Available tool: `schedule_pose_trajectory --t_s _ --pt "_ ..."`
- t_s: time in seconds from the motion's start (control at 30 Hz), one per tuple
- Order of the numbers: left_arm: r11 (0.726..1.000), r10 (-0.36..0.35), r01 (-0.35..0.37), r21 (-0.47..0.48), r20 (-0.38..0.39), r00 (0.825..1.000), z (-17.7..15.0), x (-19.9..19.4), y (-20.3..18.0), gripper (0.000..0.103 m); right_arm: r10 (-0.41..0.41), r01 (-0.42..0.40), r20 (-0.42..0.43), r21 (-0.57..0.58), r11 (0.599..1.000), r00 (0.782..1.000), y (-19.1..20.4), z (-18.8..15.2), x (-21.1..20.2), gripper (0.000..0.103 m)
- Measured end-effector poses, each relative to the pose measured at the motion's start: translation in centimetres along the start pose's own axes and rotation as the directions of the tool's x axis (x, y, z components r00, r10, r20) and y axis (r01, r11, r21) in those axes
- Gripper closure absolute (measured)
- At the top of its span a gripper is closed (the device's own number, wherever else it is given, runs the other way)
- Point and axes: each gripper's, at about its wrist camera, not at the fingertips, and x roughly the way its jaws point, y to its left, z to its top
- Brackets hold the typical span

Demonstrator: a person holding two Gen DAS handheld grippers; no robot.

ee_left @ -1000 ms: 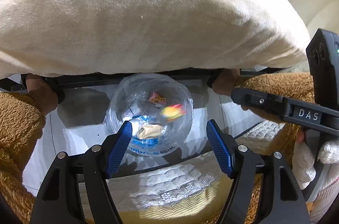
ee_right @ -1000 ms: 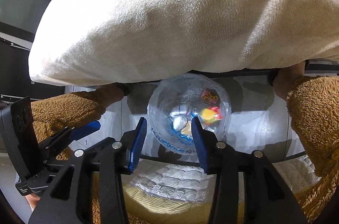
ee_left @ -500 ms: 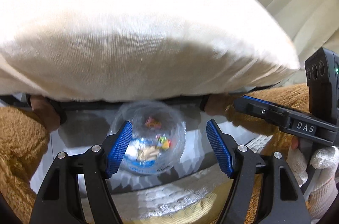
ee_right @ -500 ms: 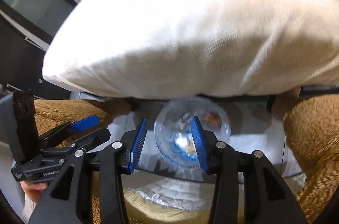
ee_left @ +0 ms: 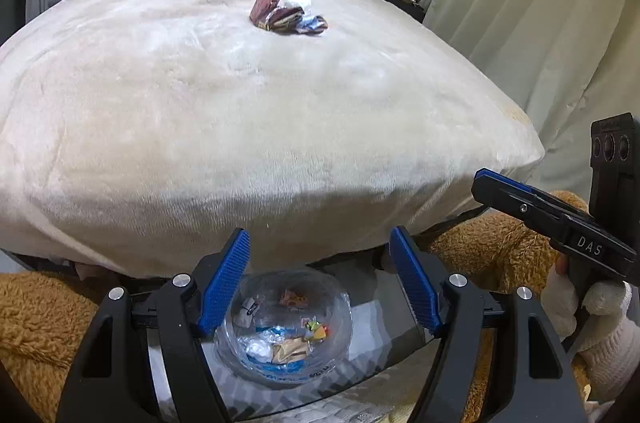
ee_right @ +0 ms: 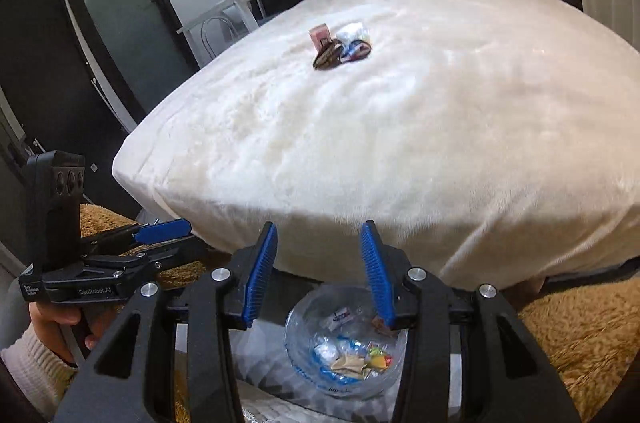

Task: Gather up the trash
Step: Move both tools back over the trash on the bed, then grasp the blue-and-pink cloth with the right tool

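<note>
A cream plush bed [ee_left: 280,127] fills both views, a small heap of wrappers [ee_left: 286,13] lying mid-bed. Below its near edge sits a clear bin bag [ee_left: 286,327] holding scraps. The left tongs [ee_left: 320,279] gape wide, empty; the right tongs [ee_right: 318,271] stand narrower, also empty.
</note>
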Motion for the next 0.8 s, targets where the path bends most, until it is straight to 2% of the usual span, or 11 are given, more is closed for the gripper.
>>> schedule_pose_trajectory --t_s 0.1,0.2,0.33,0.73,0.8 --pt "1.000 -0.008 0.008 0.010 0.047 0.999 1.7 -1.1 0.4 0.032 -0.003 0.005 0.031 -0.037 0.999 1.000 -0.4 1.8 -0.3 0.059" --pt "0.999 0.036 -0.039 0.021 0.112 0.993 3.6 -2.3 1.1 0.032 -0.013 0.015 0.038 -0.046 0.999 0.999 -0.9 4.0 0.1 0.059" --pt "0.999 0.040 -0.042 0.007 0.163 0.986 6.9 -2.9 2.2 0.032 0.000 0.002 0.051 -0.036 0.999 0.999 -1.4 6.6 1.0 0.059" --pt "0.995 0.023 -0.005 -0.096 0.184 0.983 14.0 -0.8 7.4 0.032 -0.023 0.024 0.016 -0.040 0.999 1.000 -3.1 13.0 6.6 0.059" --pt "0.993 0.017 0.005 -0.116 0.190 0.982 14.9 -0.5 8.3 0.032 -0.038 0.039 0.009 -0.043 0.998 0.999 -3.6 13.9 7.8 0.054"
